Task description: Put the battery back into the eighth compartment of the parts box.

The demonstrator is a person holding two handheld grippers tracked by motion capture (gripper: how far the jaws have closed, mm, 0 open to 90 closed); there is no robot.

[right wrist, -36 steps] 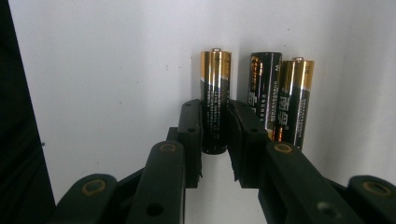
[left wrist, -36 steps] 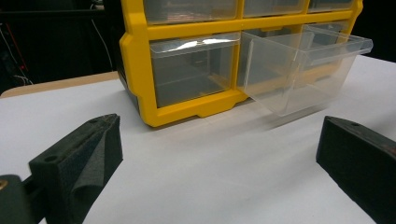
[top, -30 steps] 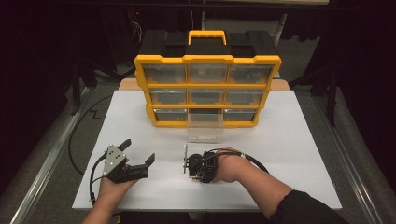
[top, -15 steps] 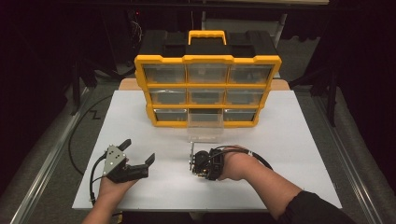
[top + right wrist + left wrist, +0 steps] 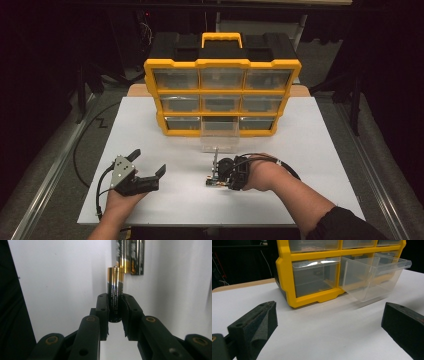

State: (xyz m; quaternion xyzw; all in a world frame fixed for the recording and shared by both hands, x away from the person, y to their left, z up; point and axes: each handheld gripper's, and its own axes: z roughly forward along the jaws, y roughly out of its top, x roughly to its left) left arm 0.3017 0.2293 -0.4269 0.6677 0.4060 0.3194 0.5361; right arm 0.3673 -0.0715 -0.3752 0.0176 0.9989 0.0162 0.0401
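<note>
Your right gripper (image 5: 115, 312) has its fingers clamped on a battery (image 5: 115, 293), gripped at its lower half so that the gold-banded end stands out beyond the fingertips. Further batteries (image 5: 130, 256) lie on the white worktop (image 5: 320, 150) ahead of those fingertips, well apart from the held one. In the high view your right gripper (image 5: 216, 175) sits just above the worktop, with the open drawer (image 5: 220, 136) a short way beyond its fingers. That drawer is a clear one, pulled out from the bottom row of the yellow organizer (image 5: 222, 85), and no contents can be made out in it from here. Your left gripper (image 5: 148, 172) rests near the worktop with fingers wide apart and nothing between them; in the left gripper view the drawer (image 5: 374, 277) lies ahead of the fingers and towards the right one, out of contact. Judgement: pickup is done and the drawer is ready. Still outstanding are carrying the battery over the drawer's rim, releasing it, and then, in all likelihood, dealing with the other batteries and closing the drawer.
</note>
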